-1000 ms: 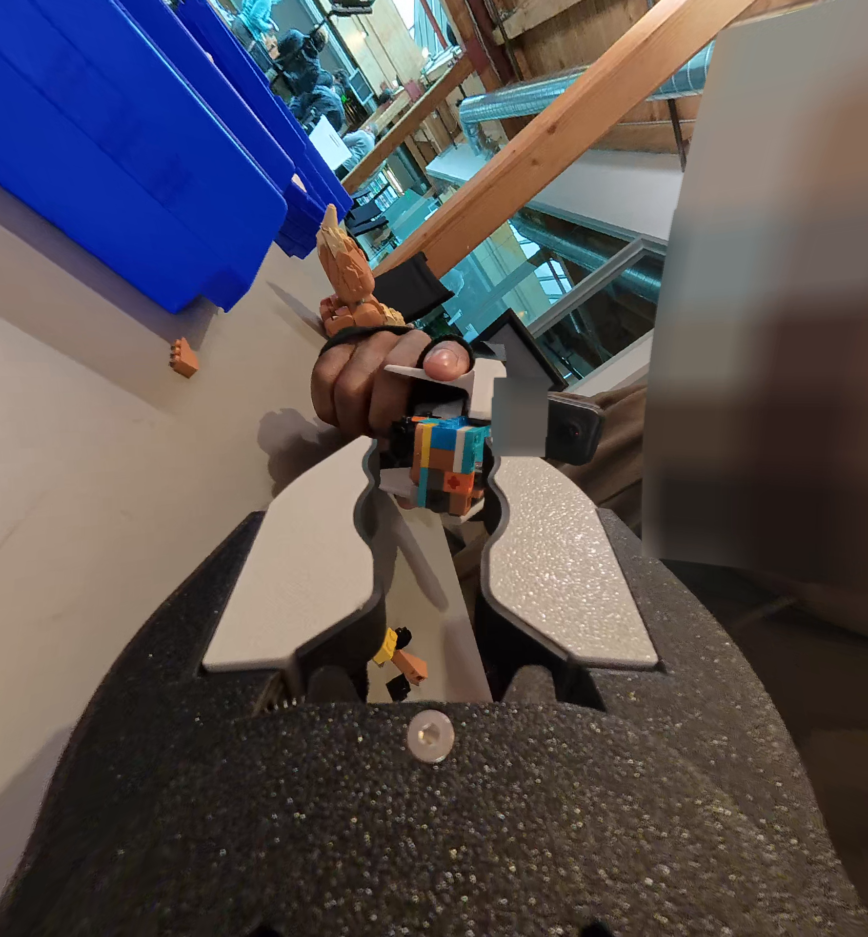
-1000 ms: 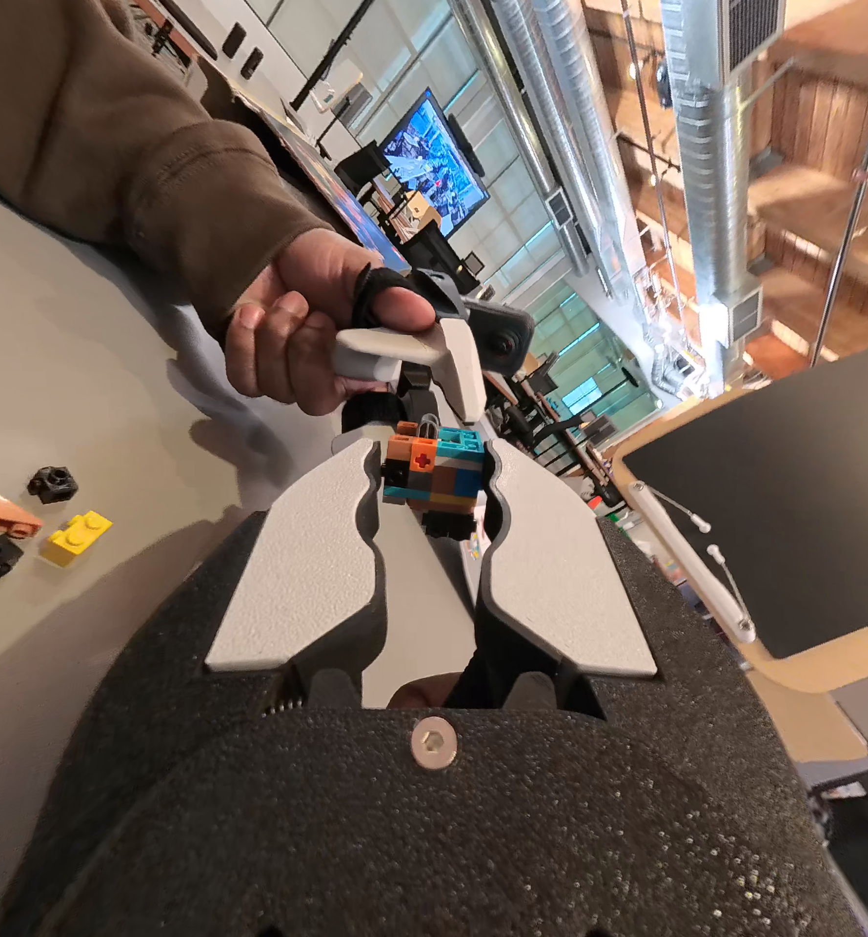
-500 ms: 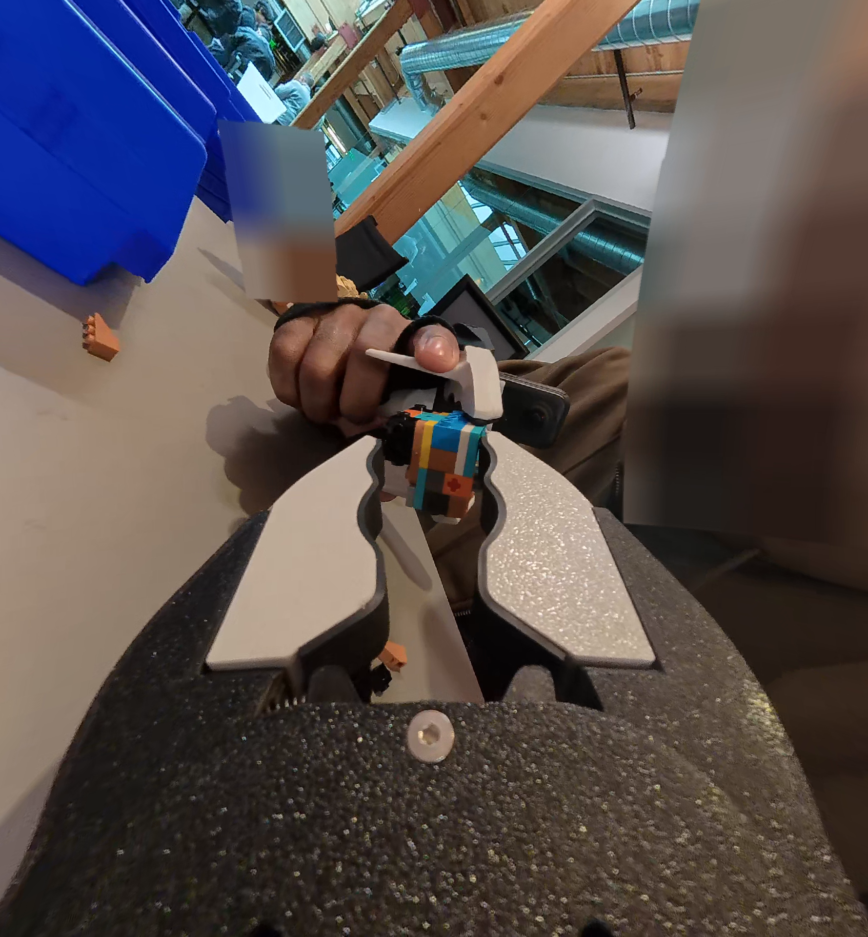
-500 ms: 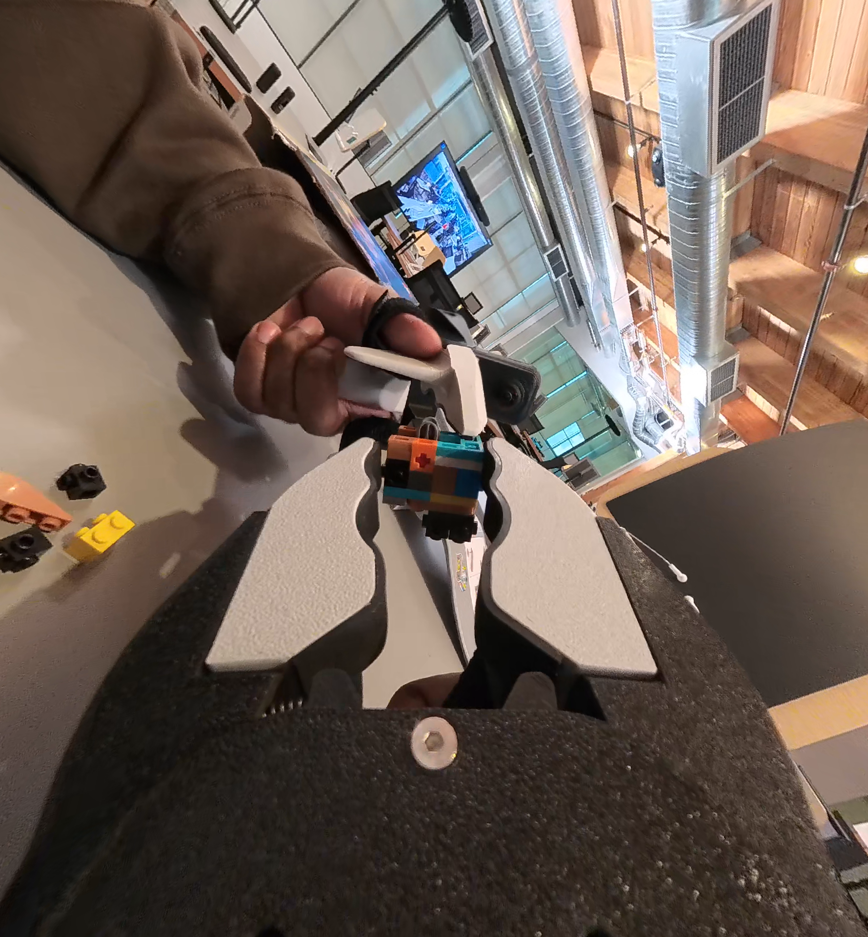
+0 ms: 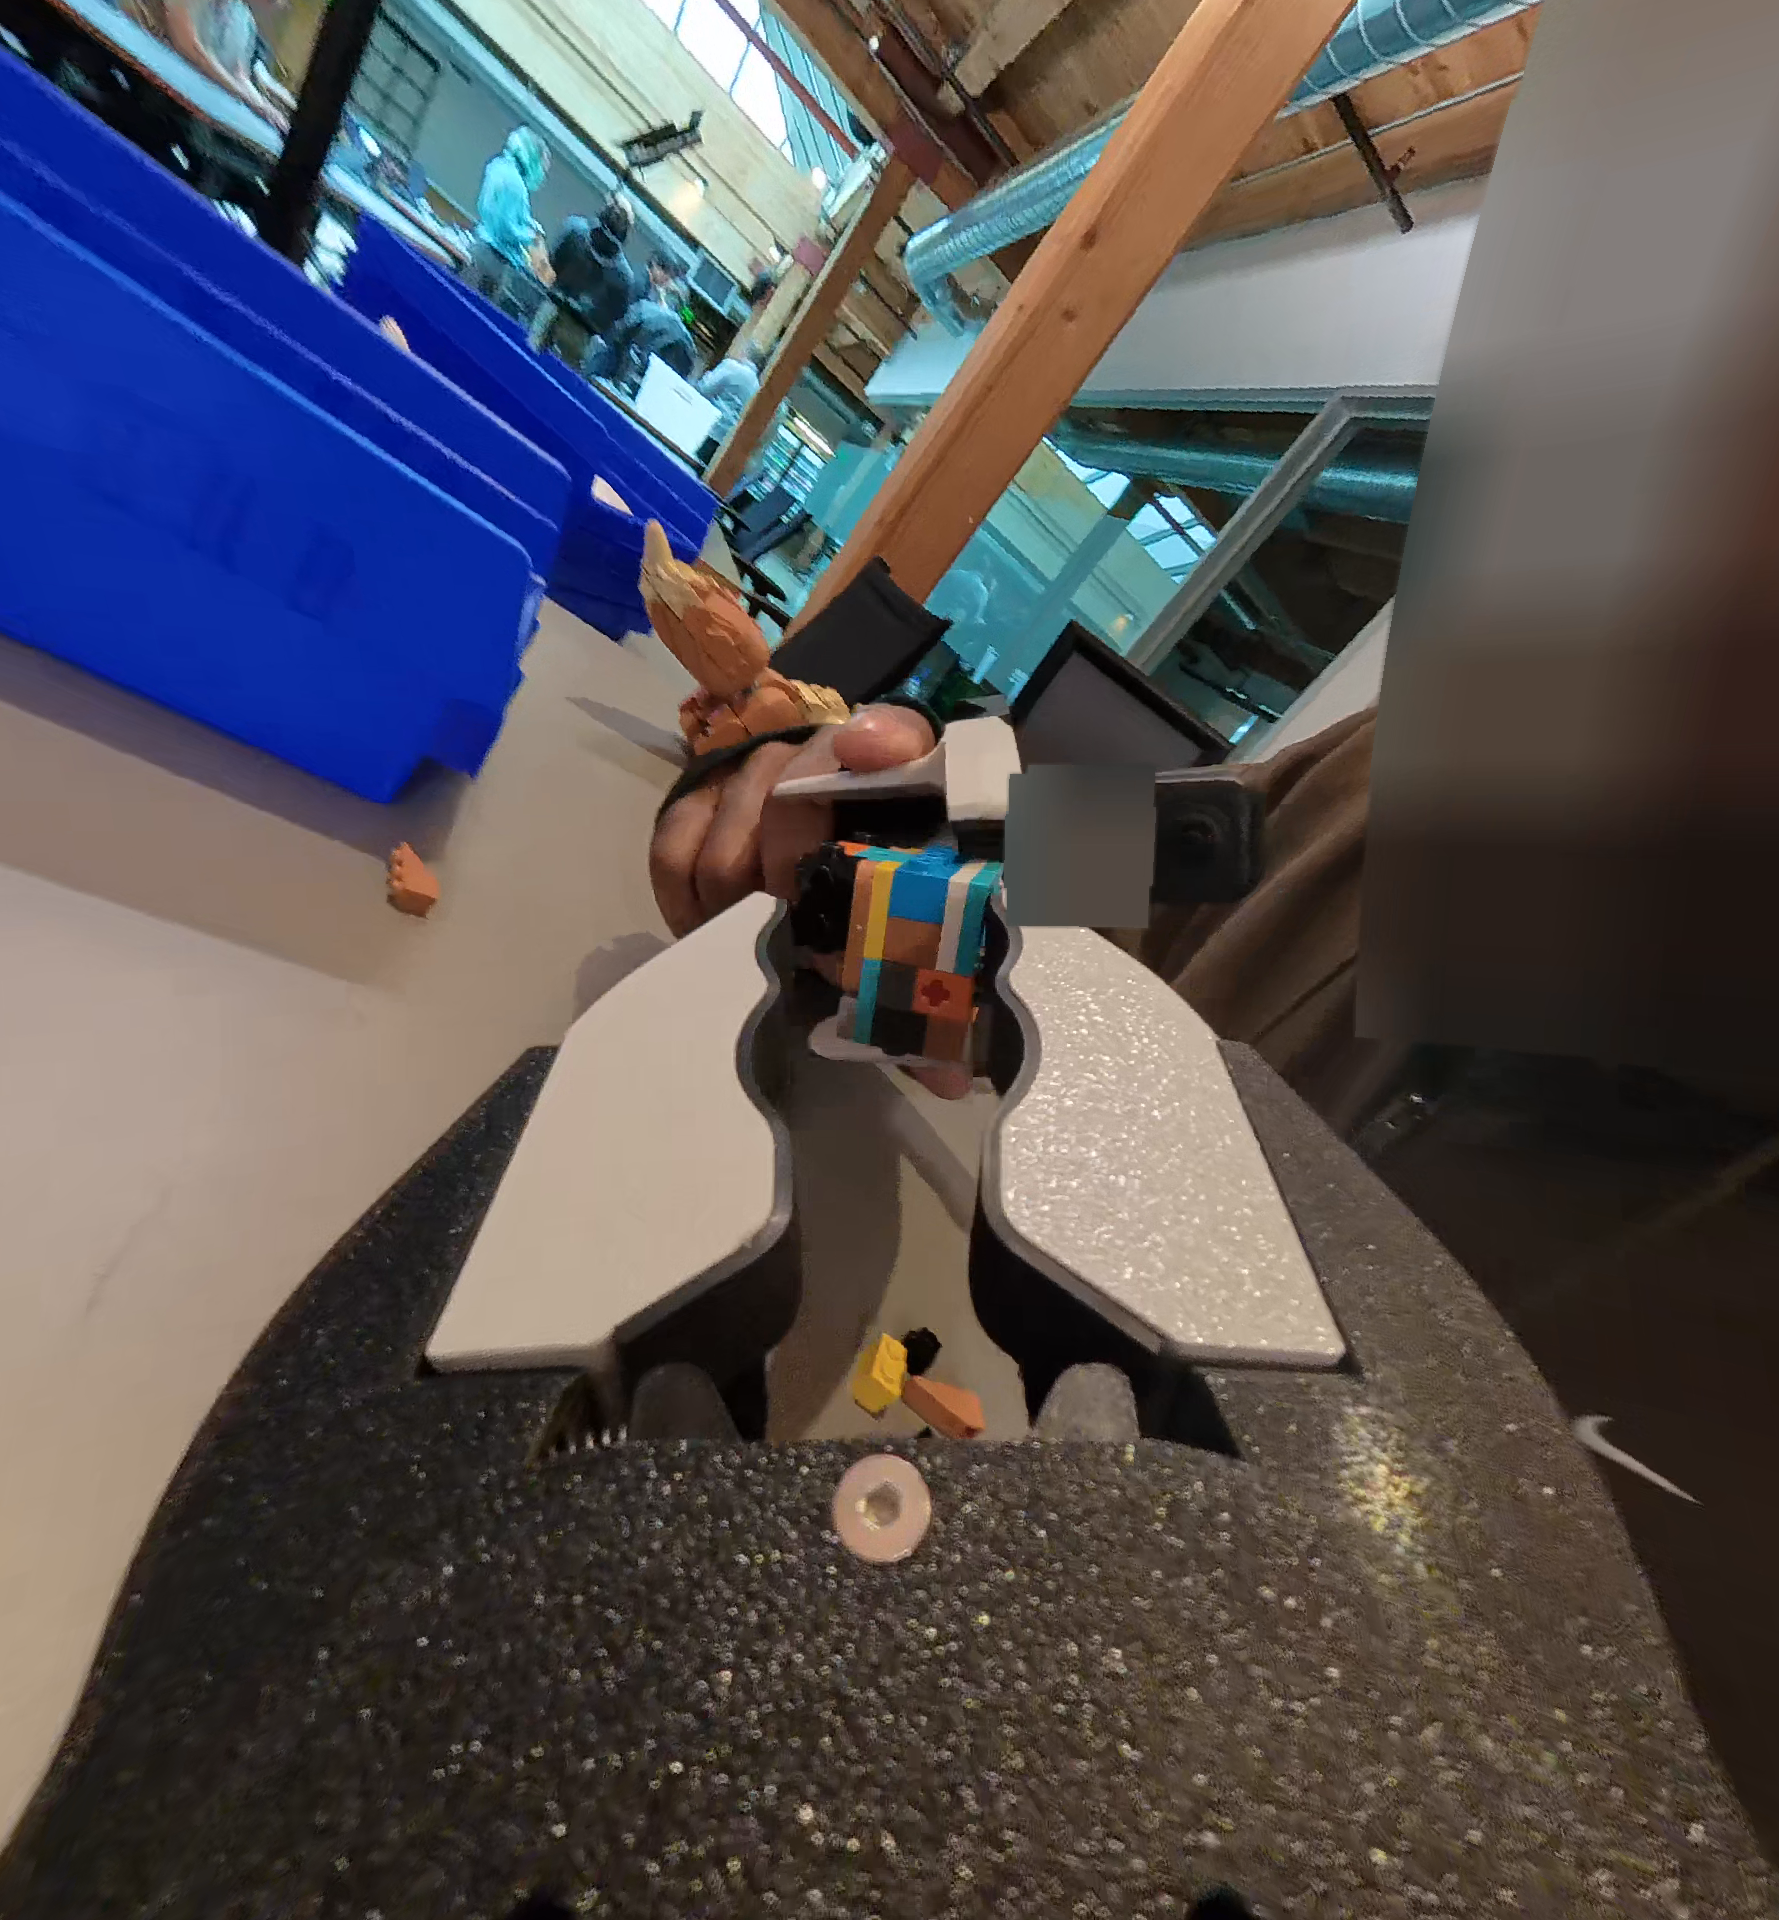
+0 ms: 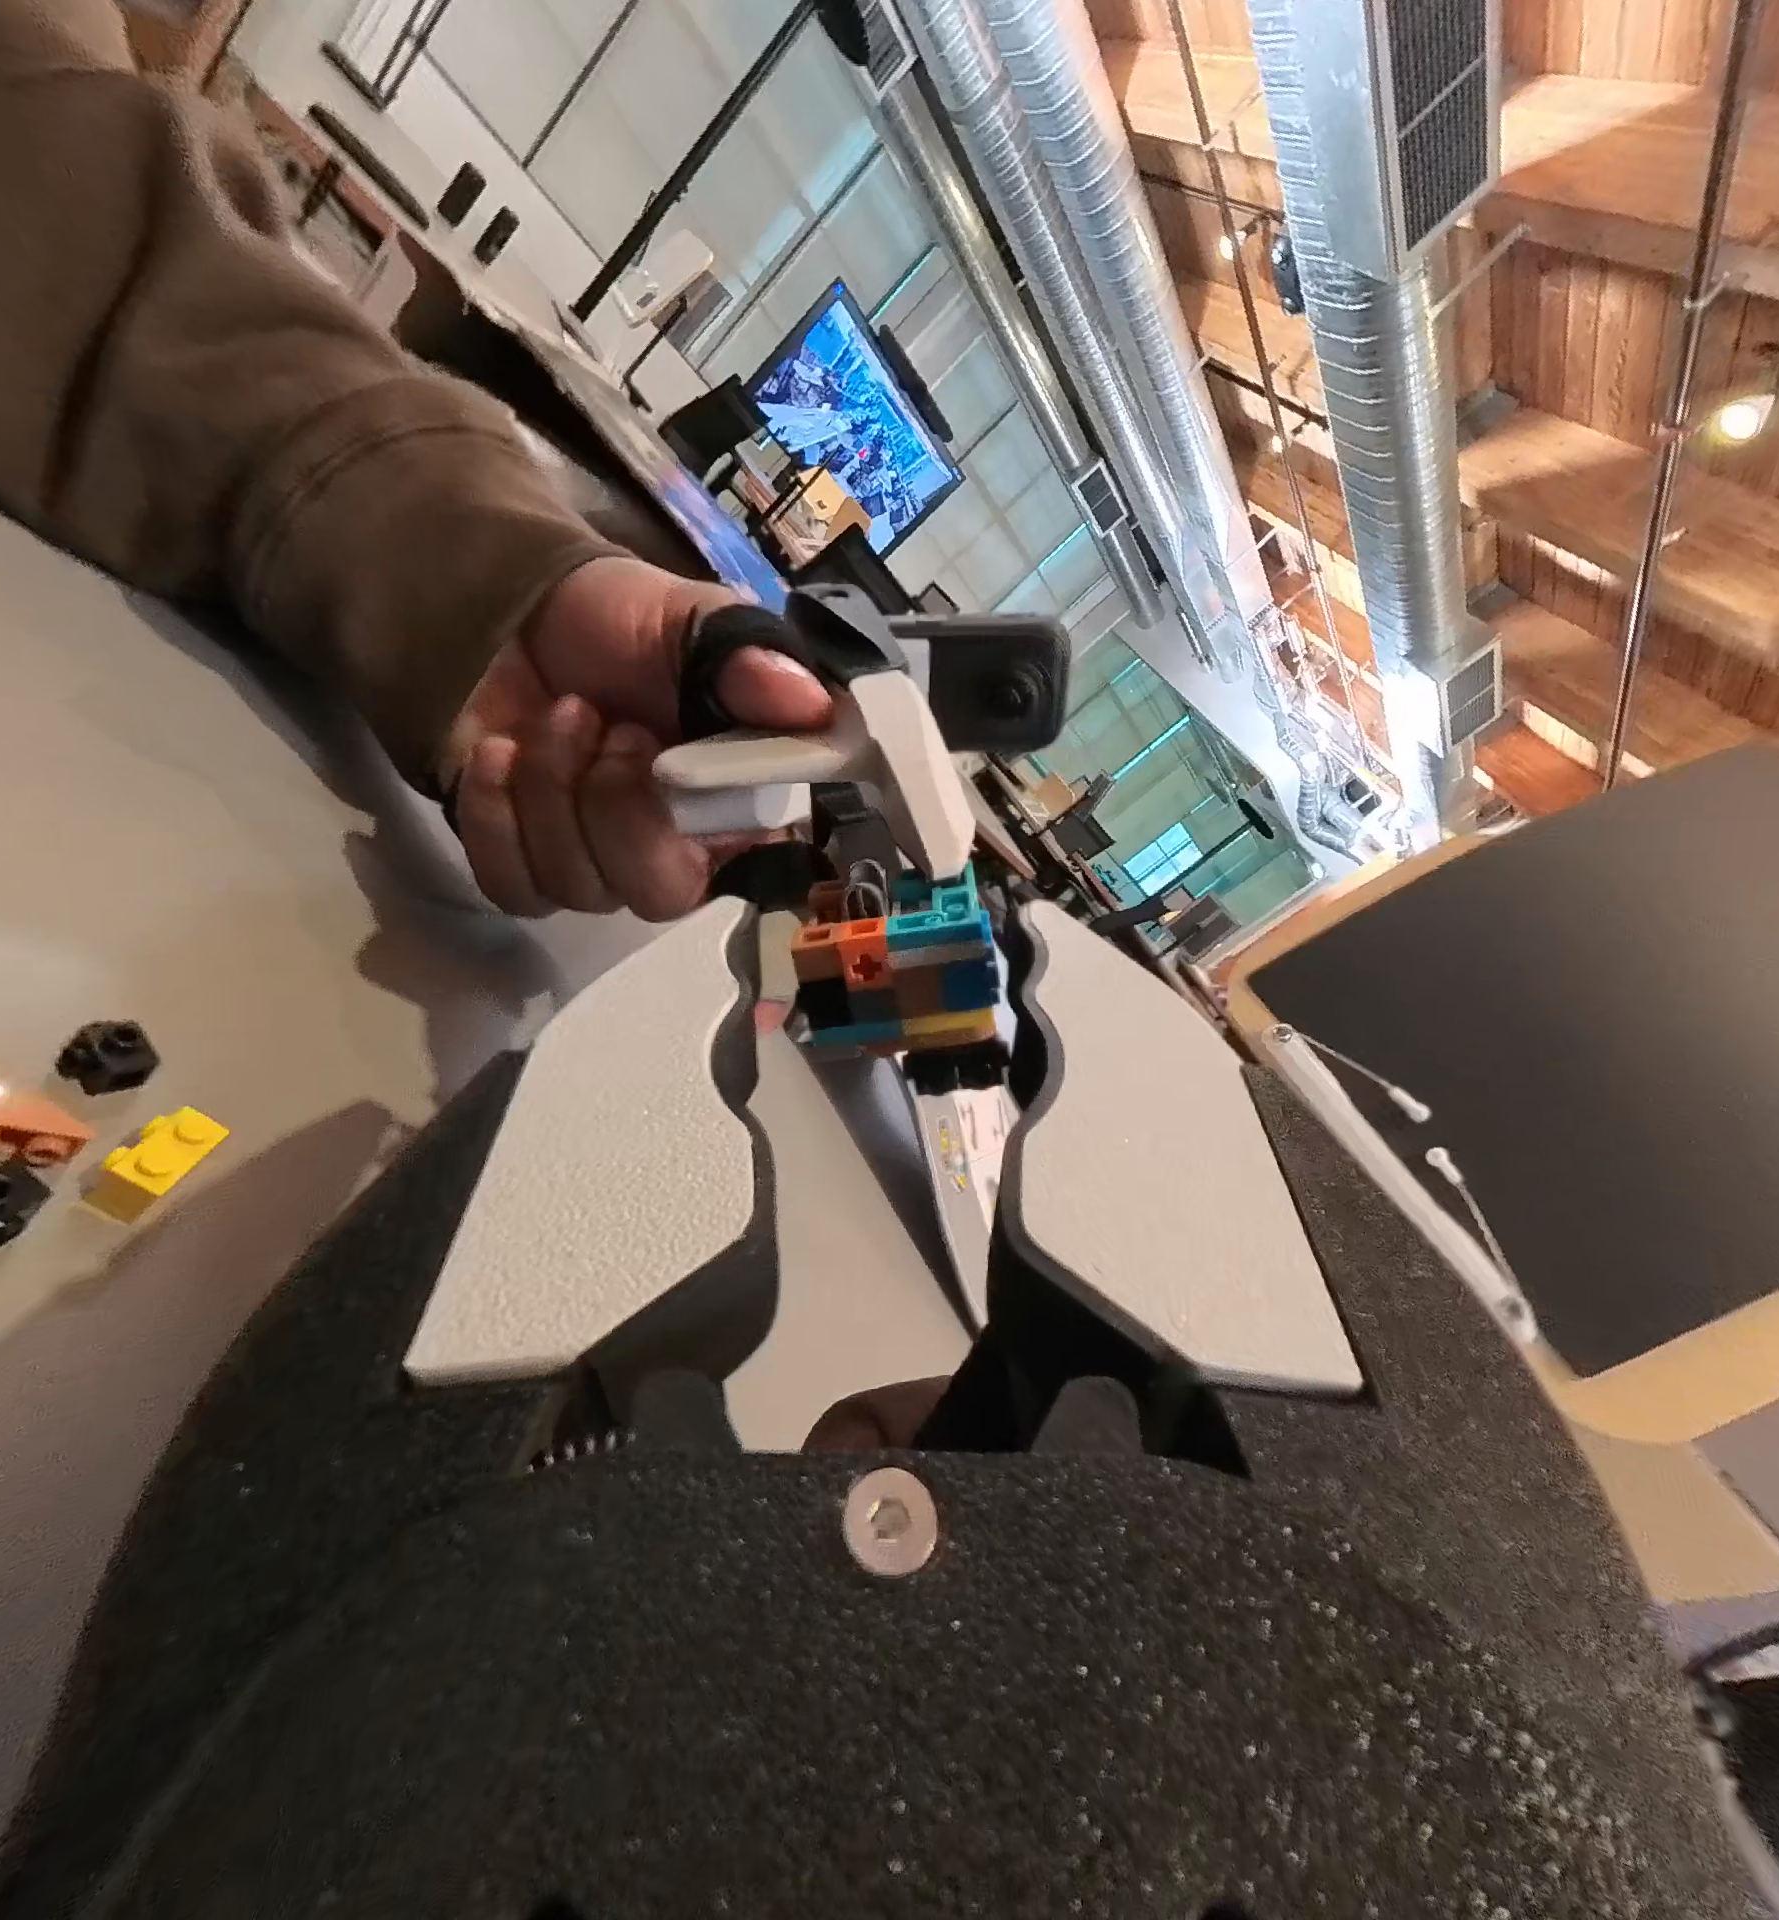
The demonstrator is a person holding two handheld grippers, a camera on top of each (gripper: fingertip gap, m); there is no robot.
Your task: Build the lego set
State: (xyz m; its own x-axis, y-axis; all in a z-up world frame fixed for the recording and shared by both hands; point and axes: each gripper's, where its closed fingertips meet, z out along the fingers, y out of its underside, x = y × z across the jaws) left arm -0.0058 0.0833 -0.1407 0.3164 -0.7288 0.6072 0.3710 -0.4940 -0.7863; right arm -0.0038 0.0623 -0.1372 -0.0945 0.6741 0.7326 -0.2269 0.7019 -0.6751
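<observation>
Blue bins nearer; studded multicolour block between textured tools

**Bright daylight, fisheye warp, soft edges**

Both wrist views well lit; light from big windows & a ceiling spot lamp. Glare speckles on the textured grey gripper finger. Soft shadows on the pale grey tabletop. Straight wooden beam bows w/ wide-angle warp. Motion blur on the brown sleeve, edges smeared.
</observation>
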